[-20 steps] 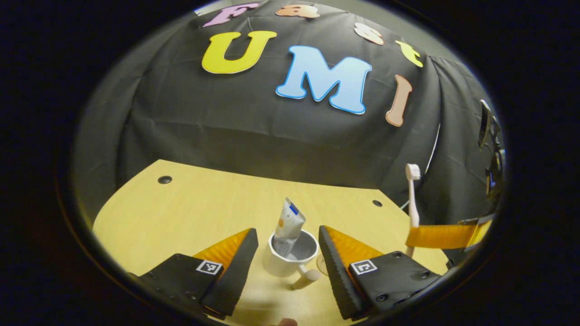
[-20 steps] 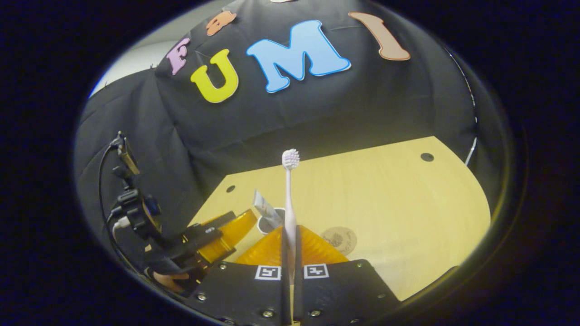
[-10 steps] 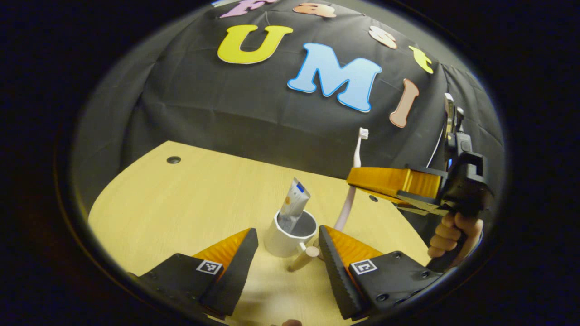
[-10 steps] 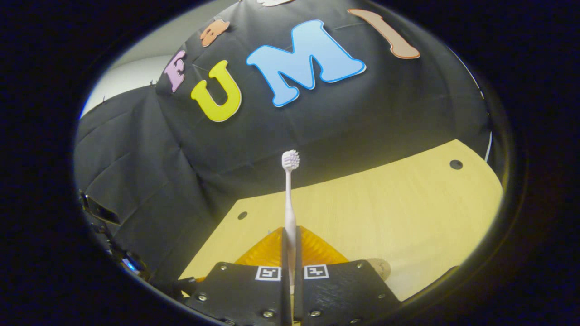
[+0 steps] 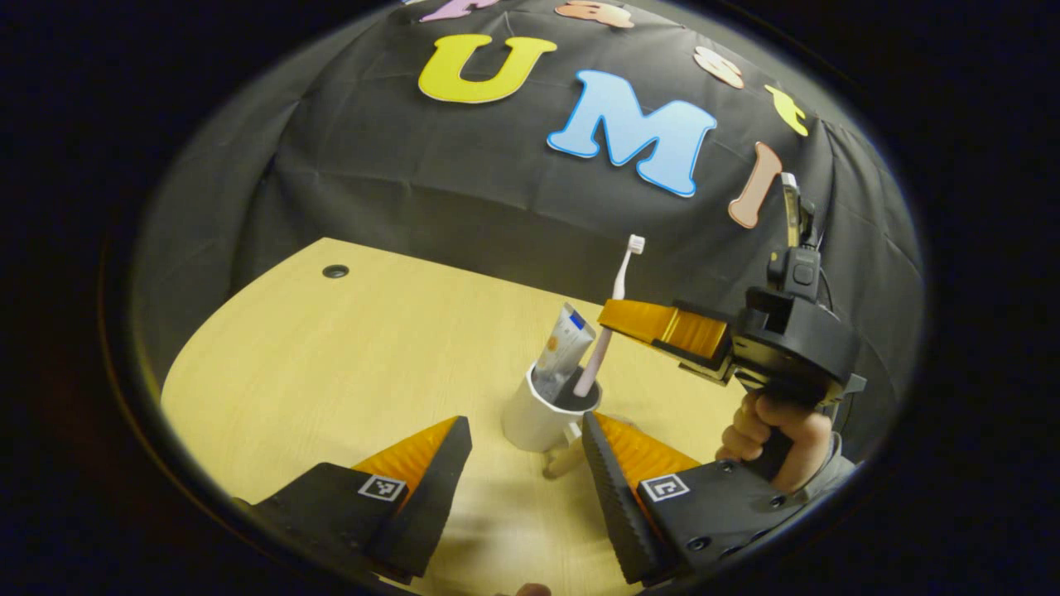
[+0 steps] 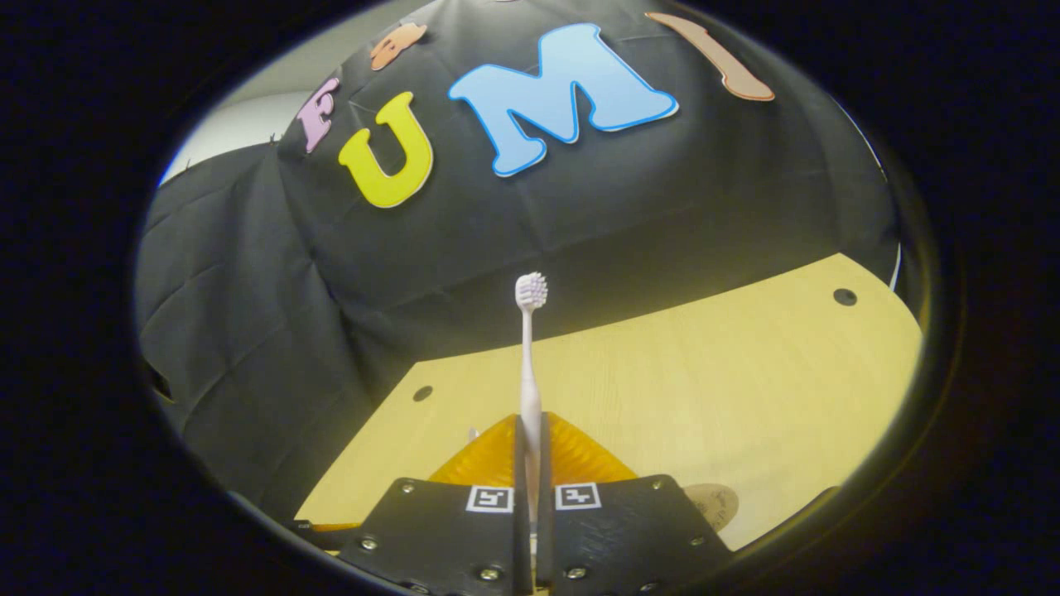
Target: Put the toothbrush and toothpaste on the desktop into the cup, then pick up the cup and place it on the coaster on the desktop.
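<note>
Right gripper (image 6: pixel 527 463) clamped on the toothbrush (image 6: pixel 528 356), both fingers pressed against the handle, bristled head pointing up and away in the right gripper view. Seen also from the left gripper view, farther off: right gripper (image 5: pixel 617 314) gripped by a hand (image 5: pixel 774 430) at the right, holding the toothbrush (image 5: pixel 609 319) tilted, lower end dipped inside the cup (image 5: pixel 538 410), head raised above the fingers. Left gripper (image 5: pixel 523 463) spread wide, nothing between the fingers, hovering just short of the cup, one finger to each side of it. Toothpaste (image 5: pixel 563 352) stood leaning in the cup, tail end sticking up over the rim, just beside the toothbrush. Cup upright on the wooden desktop (image 5: pixel 348 356), handle toward the camera. Coaster (image 6: pixel 714 503) lay flat on the desktop (image 6: pixel 704 372), low at the right in the right gripper view, partly hidden behind the gripper body.
</note>
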`<state>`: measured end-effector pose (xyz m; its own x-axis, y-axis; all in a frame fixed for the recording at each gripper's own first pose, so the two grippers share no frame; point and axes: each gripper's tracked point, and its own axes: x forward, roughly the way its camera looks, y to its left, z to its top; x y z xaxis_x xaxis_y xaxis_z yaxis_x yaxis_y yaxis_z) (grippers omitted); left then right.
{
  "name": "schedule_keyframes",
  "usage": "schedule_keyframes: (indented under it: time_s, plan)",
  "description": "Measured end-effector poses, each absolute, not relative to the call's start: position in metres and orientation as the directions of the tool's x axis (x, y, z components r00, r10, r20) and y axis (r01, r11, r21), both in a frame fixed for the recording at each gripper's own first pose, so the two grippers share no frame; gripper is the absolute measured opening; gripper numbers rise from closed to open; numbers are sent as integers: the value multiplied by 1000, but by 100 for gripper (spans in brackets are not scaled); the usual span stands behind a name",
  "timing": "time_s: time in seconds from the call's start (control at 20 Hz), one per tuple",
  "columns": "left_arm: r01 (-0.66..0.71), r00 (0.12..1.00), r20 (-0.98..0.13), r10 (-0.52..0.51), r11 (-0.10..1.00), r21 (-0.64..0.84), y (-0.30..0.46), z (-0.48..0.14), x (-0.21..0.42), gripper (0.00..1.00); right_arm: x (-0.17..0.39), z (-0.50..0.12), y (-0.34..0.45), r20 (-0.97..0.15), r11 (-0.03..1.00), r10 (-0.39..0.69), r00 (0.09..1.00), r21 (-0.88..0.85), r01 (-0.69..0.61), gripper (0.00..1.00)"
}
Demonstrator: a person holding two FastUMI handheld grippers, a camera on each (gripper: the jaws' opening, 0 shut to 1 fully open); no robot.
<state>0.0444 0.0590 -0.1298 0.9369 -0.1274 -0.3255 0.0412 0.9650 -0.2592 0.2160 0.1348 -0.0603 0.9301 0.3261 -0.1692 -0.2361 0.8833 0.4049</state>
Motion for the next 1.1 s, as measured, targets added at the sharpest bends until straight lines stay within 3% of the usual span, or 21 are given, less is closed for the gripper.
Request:
schedule_keyframes:
  time_s: [0.2, 0.25, 0.3, 0.4, 0.5, 0.55, 0.6, 0.75, 0.85, 0.9, 1.1]
  plan:
    - [32, 934, -336, -125, 963, -269, 61, -133, 45, 82, 213, -73, 137, -200, 909, 309, 930, 349, -227, 5]
    - [33, 934, -335, -126, 962, -271, 61, -132, 45, 82, 216, -75, 139, -203, 908, 317, 927, 348, -234, 0]
    - [32, 934, -334, -126, 962, -272, 61, -134, 45, 82, 211, -76, 138, -207, 907, 322, 924, 348, -238, 8]
    - [29, 934, -334, -124, 961, -276, 61, -133, 45, 82, 208, -73, 141, -200, 901, 338, 920, 350, -255, 10]
    - [27, 933, -336, -127, 958, -286, 59, -134, 45, 82, 203, -70, 141, -200, 900, 348, 916, 346, -267, 19]
    - [27, 932, -337, -129, 956, -291, 58, -134, 44, 82, 201, -70, 140, -205, 902, 348, 915, 338, -267, 39]
    - [26, 933, -337, -129, 955, -294, 57, -135, 44, 82, 198, -72, 139, -206, 906, 346, 915, 327, -269, 47]
    - [23, 933, -337, -125, 957, -290, 55, -132, 44, 82, 190, -64, 131, -196, 921, 327, 924, 286, -266, 95]
    - [23, 933, -338, -124, 958, -286, 53, -131, 45, 82, 187, -63, 128, -191, 925, 321, 928, 272, -264, 95]
    - [25, 932, -339, -124, 959, -283, 52, -132, 45, 87, 184, -61, 126, -190, 927, 318, 929, 269, -263, 95]
    - [46, 925, -353, -141, 963, -265, 41, -131, 45, 87, 172, -49, 111, -185, 933, 298, 936, 264, -244, 95]
